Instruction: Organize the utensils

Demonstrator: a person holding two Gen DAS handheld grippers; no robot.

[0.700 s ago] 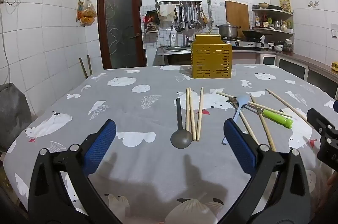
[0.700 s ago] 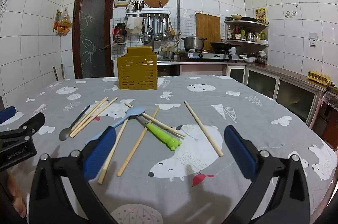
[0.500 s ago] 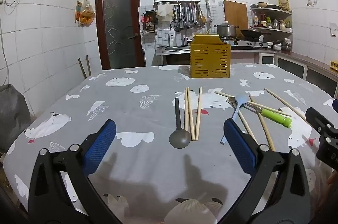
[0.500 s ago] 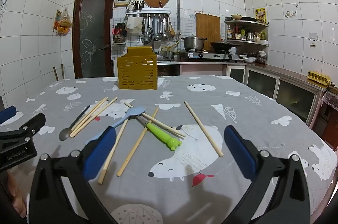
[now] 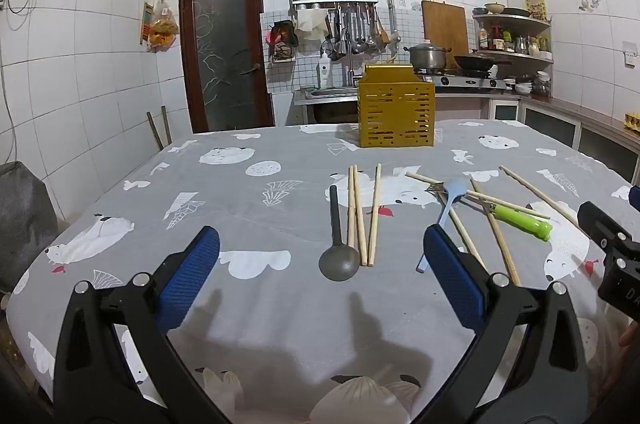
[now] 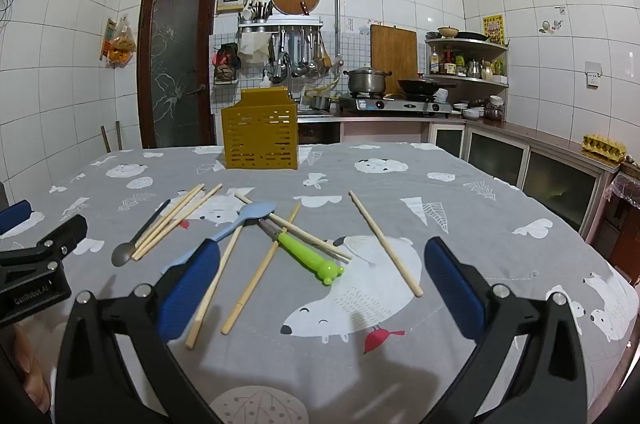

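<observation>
A yellow slotted utensil holder [image 5: 396,106] [image 6: 260,134] stands at the table's far side. On the grey cloth lie a dark metal spoon [image 5: 338,244] [image 6: 138,238], several wooden chopsticks [image 5: 362,212] [image 6: 384,244], a light blue spoon [image 5: 450,200] [image 6: 236,226] and a fork with a green handle [image 5: 516,218] [image 6: 310,256]. My left gripper [image 5: 320,272] is open and empty above the near table, the dark spoon's bowl just ahead. My right gripper [image 6: 320,276] is open and empty, with the green handle between its fingers' line of sight.
The table [image 5: 240,192] is covered by a grey animal-print cloth. A brown door [image 5: 226,44], a rack of hanging utensils [image 5: 352,32] and a stove with a pot [image 6: 366,80] stand behind it. Counter cabinets [image 6: 540,172] run along the right.
The left wrist view has shifted slightly; the spoon and chopsticks sit a little lower left in it. The right gripper has not visibly moved.
</observation>
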